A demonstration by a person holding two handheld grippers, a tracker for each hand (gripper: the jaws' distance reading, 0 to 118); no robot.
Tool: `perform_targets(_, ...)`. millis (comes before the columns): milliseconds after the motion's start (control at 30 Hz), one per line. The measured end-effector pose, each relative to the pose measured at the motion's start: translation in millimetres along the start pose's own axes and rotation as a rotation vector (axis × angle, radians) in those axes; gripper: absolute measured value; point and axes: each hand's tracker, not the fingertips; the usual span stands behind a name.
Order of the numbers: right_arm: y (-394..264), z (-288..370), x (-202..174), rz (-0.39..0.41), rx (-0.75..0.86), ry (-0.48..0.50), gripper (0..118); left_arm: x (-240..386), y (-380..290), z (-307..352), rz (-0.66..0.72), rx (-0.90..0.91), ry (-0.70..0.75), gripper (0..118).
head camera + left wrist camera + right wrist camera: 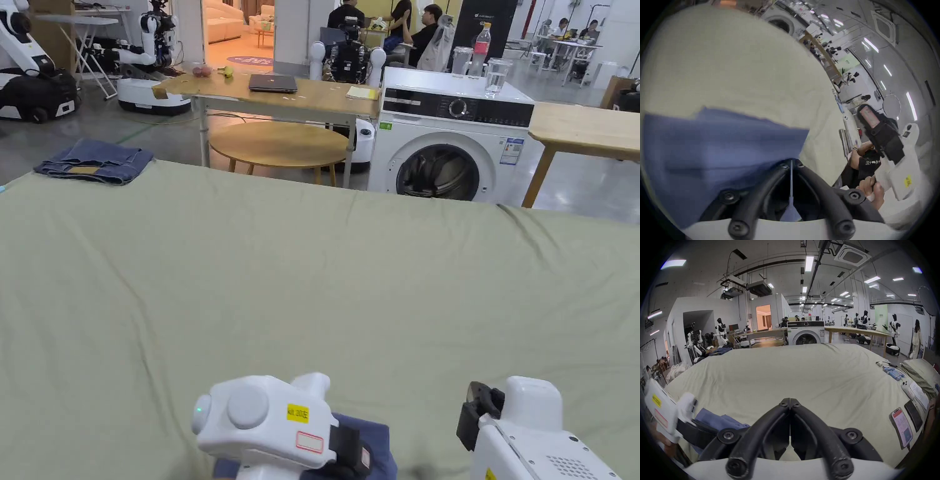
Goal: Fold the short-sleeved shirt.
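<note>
A blue short-sleeved shirt (705,154) lies bunched on the green sheet (312,281) at the near edge. In the left gripper view, my left gripper (791,164) is shut, with a thin fold of the blue shirt pinched between its jaws. In the head view its white body (262,419) hangs over the shirt (375,437) and hides most of it. My right gripper (790,400) is shut with nothing between its jaws. It hovers over bare sheet to the right of the shirt (718,418). Its white body (537,437) sits at the bottom right of the head view.
Folded jeans (94,161) lie at the sheet's far left corner. Two phones (901,426), a white controller (906,386) and several blue cylinders (894,373) line the right edge. A washing machine (447,144) and wooden tables (281,94) stand beyond the far edge.
</note>
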Motion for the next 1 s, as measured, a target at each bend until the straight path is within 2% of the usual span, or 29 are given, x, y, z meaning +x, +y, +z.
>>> perform_targets(133, 5, -4, -11, 0.028, 0.06, -0.008, 0, 5, 3, 55, -0.145, 0.268, 0.163, 0)
perform_targets(267, 13, -4, -22, 0.021, 0.122, -0.007, 0, 3, -8, 95, -0.267, 0.573, 0.388, 0)
perform_targets(333, 16, -4, -26, 0.01, 0.15, -0.001, 0, 1, -15, 107, -0.28, 0.712, 0.528, 0)
perform_targets(400, 20, -3, -32, 0.01, 0.176, -0.013, 0, -5, -21, 118, -0.284, 0.812, 0.585, 0)
perform_targets(633, 32, 0, -40, -0.003, 0.242, -0.021, 0, -7, -40, 143, -0.402, 1.033, 0.653, 0)
perform_targets(833, 35, 6, -47, 0.046, 0.244, -0.041, 0, -11, -37, 152, -0.396, 1.026, 0.69, 0)
perform_targets(1000, 17, 21, -54, 0.078, 0.131, 0.022, 0, -18, -38, 155, -0.382, 0.985, 0.686, 0)
